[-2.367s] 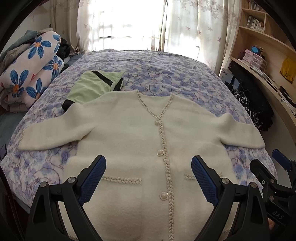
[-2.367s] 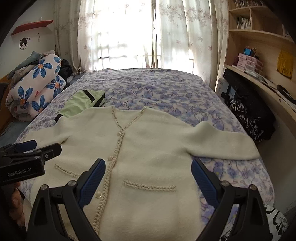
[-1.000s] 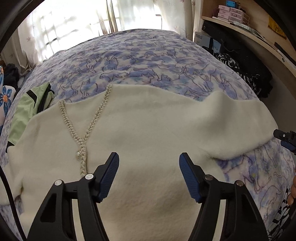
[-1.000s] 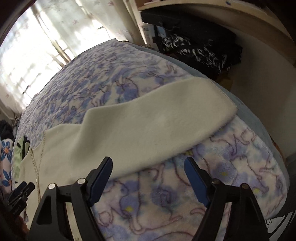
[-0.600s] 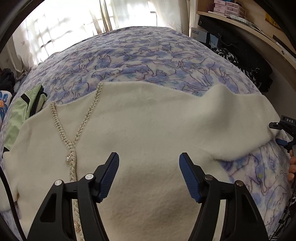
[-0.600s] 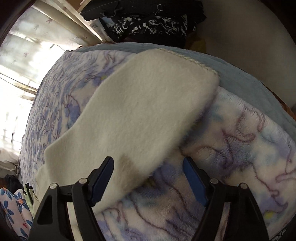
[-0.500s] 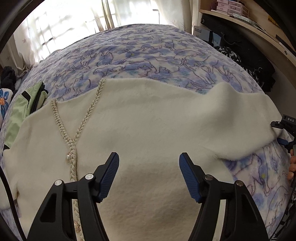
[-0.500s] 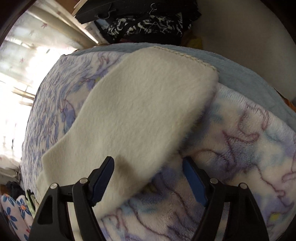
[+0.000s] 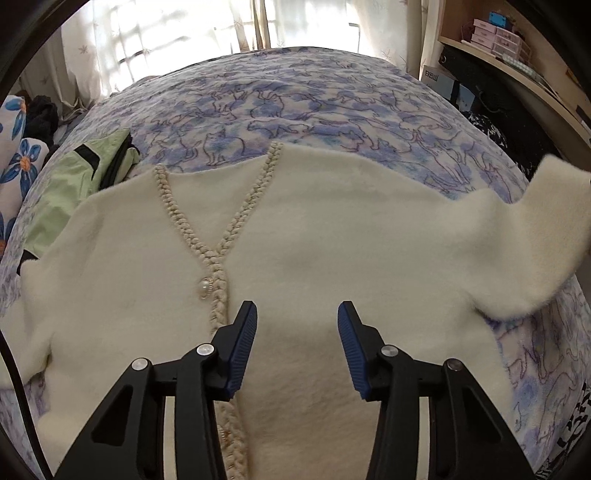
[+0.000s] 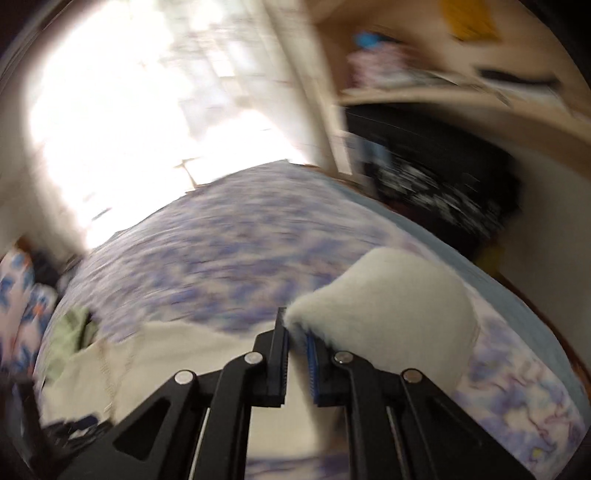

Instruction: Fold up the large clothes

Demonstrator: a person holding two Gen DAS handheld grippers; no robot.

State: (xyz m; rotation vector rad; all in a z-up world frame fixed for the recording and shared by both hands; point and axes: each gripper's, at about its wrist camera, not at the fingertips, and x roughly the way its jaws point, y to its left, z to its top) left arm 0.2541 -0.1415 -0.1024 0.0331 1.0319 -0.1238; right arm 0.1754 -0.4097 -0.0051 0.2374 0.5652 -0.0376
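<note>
Right gripper [image 10: 295,341]: your jaws have just closed and now pinch the cardigan's sleeve [image 10: 388,299], lifted at right of frame. Left gripper [image 9: 297,347]: jaws have just narrowed, still parted, nothing clamped, over the cream cardigan [image 9: 295,236] spread mid-frame on the bed [image 9: 295,96].

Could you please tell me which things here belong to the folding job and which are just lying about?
Job:
- fluffy cream cardigan with braided trim
- its sleeve, pinched in the right gripper
- left gripper, open above the cardigan

Lying about:
- light green garment
- blue-flowered bedding
- shelf boxes
</note>
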